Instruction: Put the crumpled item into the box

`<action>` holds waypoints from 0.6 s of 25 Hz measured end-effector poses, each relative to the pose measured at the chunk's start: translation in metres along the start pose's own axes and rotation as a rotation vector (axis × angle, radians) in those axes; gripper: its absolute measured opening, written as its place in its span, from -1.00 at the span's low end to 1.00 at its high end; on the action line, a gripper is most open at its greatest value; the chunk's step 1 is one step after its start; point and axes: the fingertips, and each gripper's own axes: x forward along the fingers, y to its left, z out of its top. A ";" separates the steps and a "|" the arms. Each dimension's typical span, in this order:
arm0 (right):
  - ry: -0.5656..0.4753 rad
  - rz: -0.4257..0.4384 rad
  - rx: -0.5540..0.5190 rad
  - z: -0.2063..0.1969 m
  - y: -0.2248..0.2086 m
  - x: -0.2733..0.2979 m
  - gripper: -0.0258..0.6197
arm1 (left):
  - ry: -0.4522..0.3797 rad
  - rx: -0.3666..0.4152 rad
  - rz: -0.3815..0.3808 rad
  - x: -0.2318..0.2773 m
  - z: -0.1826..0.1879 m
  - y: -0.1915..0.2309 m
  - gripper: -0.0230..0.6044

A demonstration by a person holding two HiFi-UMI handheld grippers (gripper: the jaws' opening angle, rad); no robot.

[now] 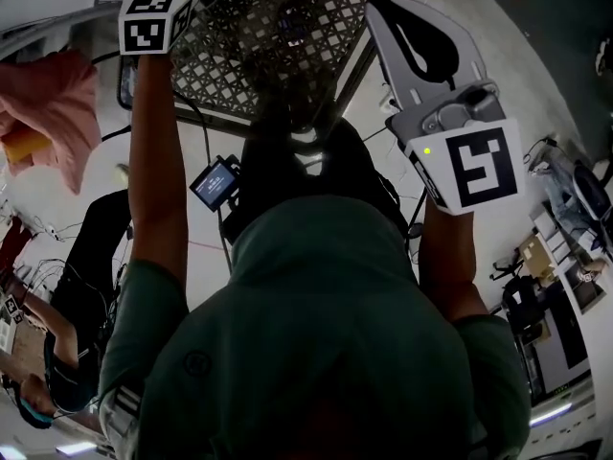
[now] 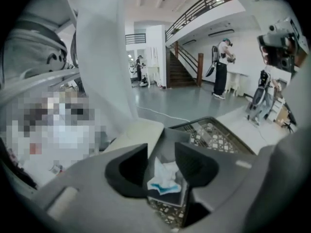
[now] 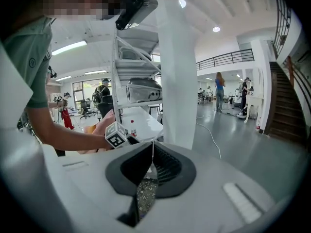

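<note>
A crumpled white and blue tissue (image 2: 164, 178) lies inside a small dark box (image 2: 166, 199) that stands on a lattice-topped table (image 2: 221, 137). In the left gripper view my left gripper (image 2: 161, 149) hangs just above the box, jaws apart, and the pads do not touch the tissue. In the head view only its marker cube (image 1: 153, 22) shows, above the lattice table (image 1: 278, 36). My right gripper (image 1: 383, 8) is held up beside the table's right edge. In its own view the right gripper (image 3: 152, 147) is shut, with nothing between the jaws.
A pink cloth (image 1: 53, 113) hangs at the left. A white pillar (image 3: 177, 67) and a metal shelf rack (image 3: 136, 72) stand close ahead of the right gripper. People stand in the hall near a staircase (image 2: 182, 72). Cables and equipment lie on the floor (image 1: 565, 257).
</note>
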 end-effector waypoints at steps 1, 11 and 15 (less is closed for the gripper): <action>-0.001 0.003 -0.011 0.002 0.001 -0.003 -0.89 | -0.017 0.010 0.004 -0.008 0.009 -0.001 -0.37; -0.080 0.037 -0.086 0.048 0.021 -0.030 -0.89 | -0.224 0.106 0.053 -0.124 0.089 -0.021 -0.52; -0.131 0.073 -0.117 0.073 0.039 -0.039 -0.90 | -0.324 0.169 0.086 -0.186 0.111 -0.037 -0.73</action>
